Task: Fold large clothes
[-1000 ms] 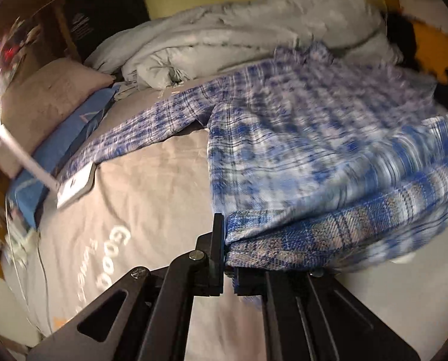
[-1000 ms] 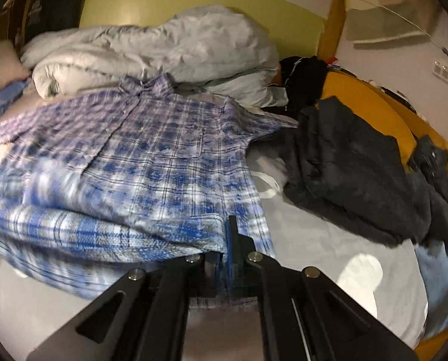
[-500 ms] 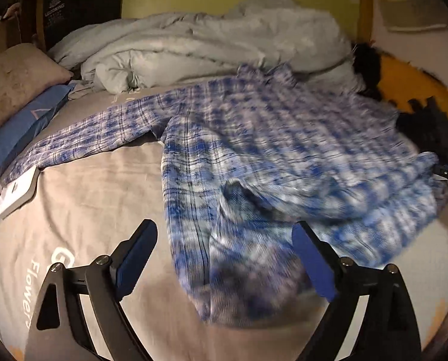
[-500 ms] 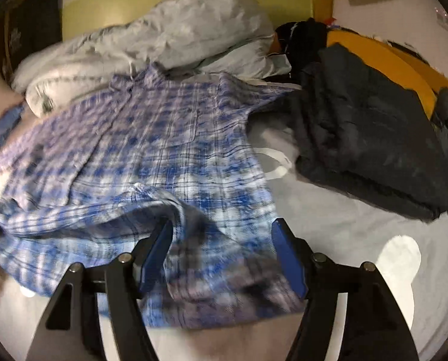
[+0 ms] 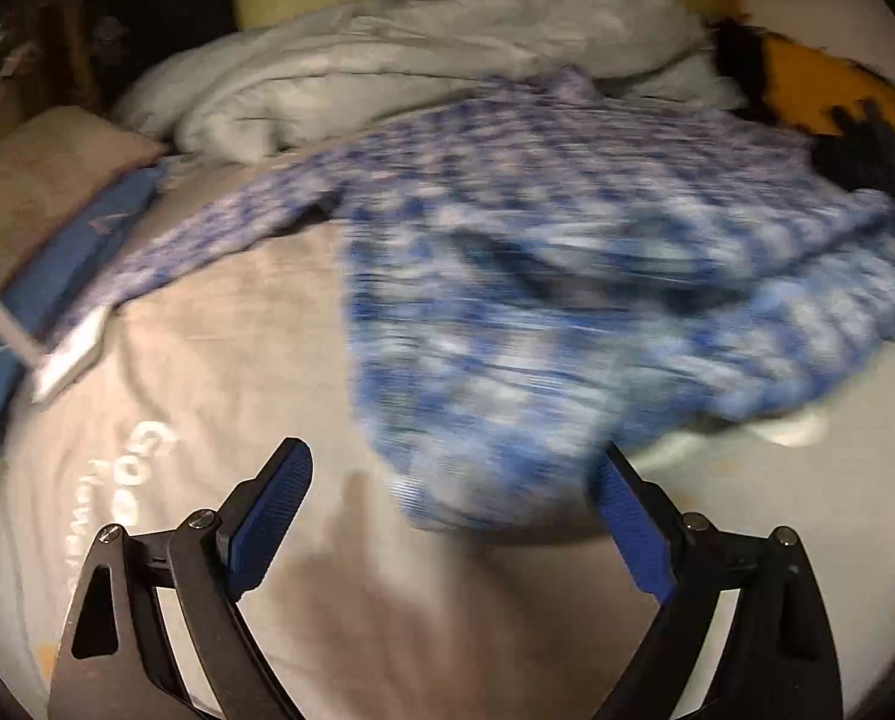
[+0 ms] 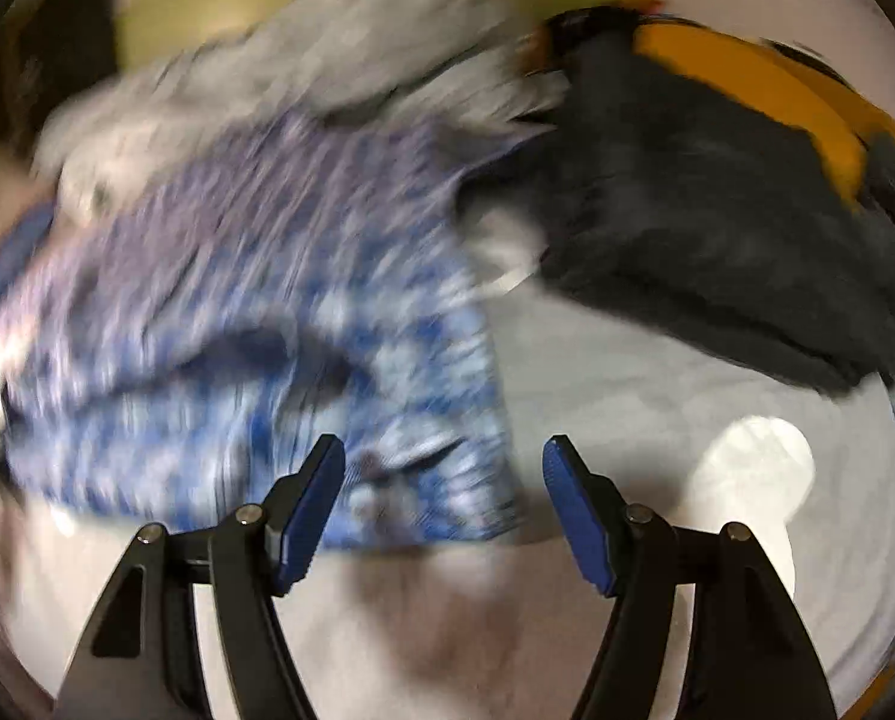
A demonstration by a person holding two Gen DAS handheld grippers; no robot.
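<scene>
Left wrist view: my left gripper (image 5: pixel 450 483) is spread wide with nothing clamped; the near hem of the plaid shirt (image 5: pixel 567 276) lies on the bed (image 5: pixel 219 396) between the pads, free of them as far as the blur lets me tell. The shirt is spread across the bed, one sleeve (image 5: pixel 207 240) running out left toward a white device (image 5: pixel 66 363) and a blue pillow (image 5: pixel 63 252), with the bottom part lying doubled in a loose ridge. Grey duvet (image 5: pixel 399 66) is bunched behind it. My read: a bottom-up fold is laid and both hems are free. Next move needs that sleeve brought in over the body, so a fresh pinch at the cuff or shoulder, fabric only, not the sheet. Right wrist view: heavy blur. My right gripper (image 6: pixel 444 483) is partly open, holding nothing; the shirt's right hem corner (image 6: pixel 447 480) sits between the pads, not pinched. This side shows what the left cannot: a pile of dark clothes (image 6: pixel 717 252) just beside the shirt's right edge, and an orange bed edge (image 6: pixel 765 96) behind it. The left view alone shows the outstretched sleeve. Can't tell from either whether the far right sleeve is tucked.
</scene>
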